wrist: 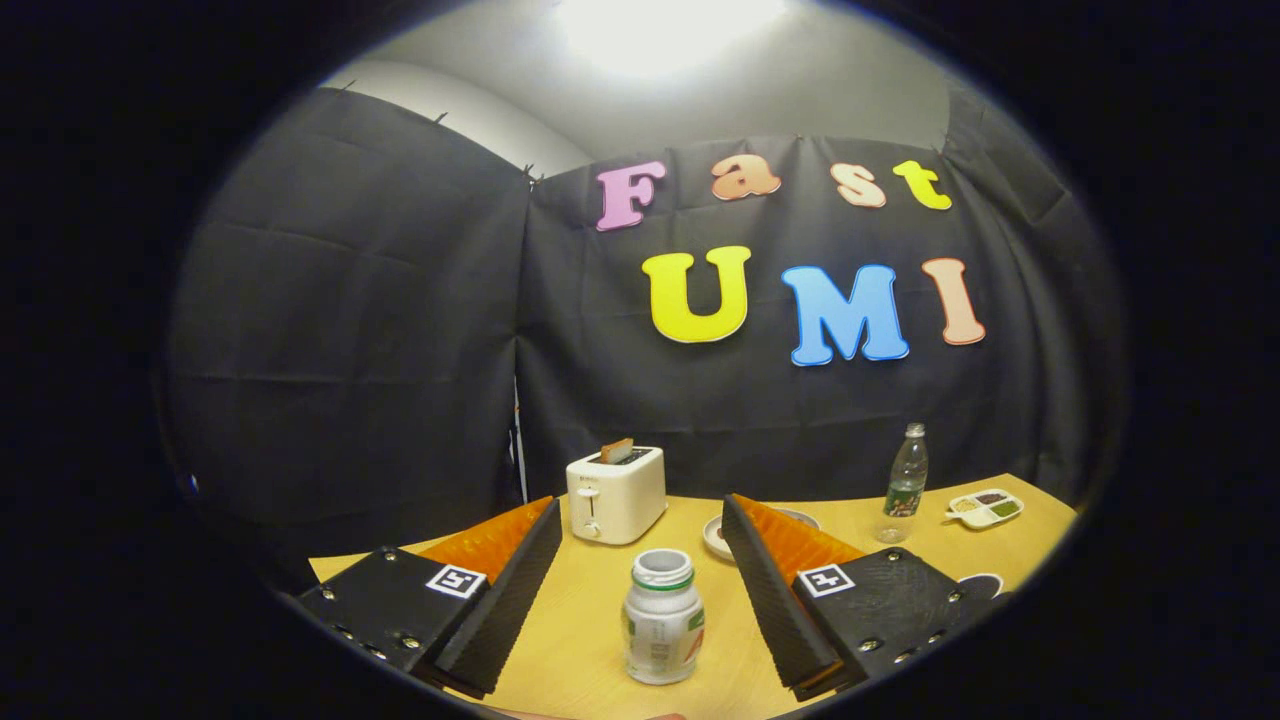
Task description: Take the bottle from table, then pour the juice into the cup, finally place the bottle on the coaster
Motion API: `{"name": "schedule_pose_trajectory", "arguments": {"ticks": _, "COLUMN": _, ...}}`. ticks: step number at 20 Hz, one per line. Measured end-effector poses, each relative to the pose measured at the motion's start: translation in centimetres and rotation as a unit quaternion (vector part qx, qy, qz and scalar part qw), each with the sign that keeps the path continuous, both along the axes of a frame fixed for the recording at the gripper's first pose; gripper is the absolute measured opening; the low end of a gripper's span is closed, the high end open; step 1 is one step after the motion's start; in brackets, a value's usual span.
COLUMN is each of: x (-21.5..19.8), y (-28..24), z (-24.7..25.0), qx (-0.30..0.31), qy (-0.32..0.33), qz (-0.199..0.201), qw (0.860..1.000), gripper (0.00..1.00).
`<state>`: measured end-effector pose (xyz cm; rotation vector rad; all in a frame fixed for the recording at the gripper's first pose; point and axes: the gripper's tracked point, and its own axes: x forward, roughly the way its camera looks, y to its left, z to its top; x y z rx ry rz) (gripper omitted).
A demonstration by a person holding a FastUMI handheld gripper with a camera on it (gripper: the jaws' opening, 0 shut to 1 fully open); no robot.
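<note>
Tool (640, 590) wide open, holding nothing; its two fingers stand apart on either side of the bottle (662, 618), not touching it.

Bottle: small, squat, white, upright on the wooden surface (570, 640). Cap off, wide mouth open. Green ring at the neck, label with green and red print on the body. It stands between the fingers, toward the near edge of the surface.

Beyond the fingers, toward the far edge: a white toaster (615, 494) with a slice of toast (617, 450) sticking up from its slot. A shallow dish (718, 536) shows partly behind the right finger. Further right, a clear water bottle (906, 484) with green label, upright. Near the far right corner, a white divided tray (986, 508) with small portions in its compartments. A dark round object (980, 584) peeks out just past the right finger; cannot tell what it is.
</note>
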<state>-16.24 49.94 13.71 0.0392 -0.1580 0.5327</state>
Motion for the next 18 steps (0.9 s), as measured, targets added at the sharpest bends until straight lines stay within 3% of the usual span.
{"name": "schedule_pose_trajectory", "arguments": {"ticks": 2, "x": 1.3, "y": 1.3, "z": -2.1, "qx": -0.020, "qy": 0.017, "qz": -0.004, "qw": 1.000, "gripper": 0.98}}
{"name": "schedule_pose_trajectory", "arguments": {"ticks": 9, "x": 1.8, "y": 1.4, "z": -2.1, "qx": -0.051, "qy": -0.025, "qz": -0.065, "qw": 0.996, "gripper": 0.98}}
{"name": "schedule_pose_trajectory", "arguments": {"ticks": 18, "x": 4.8, "y": -0.2, "z": -3.6, "qx": -0.039, "qy": 0.002, "qz": -0.105, "qw": 0.994, "gripper": 0.97}}
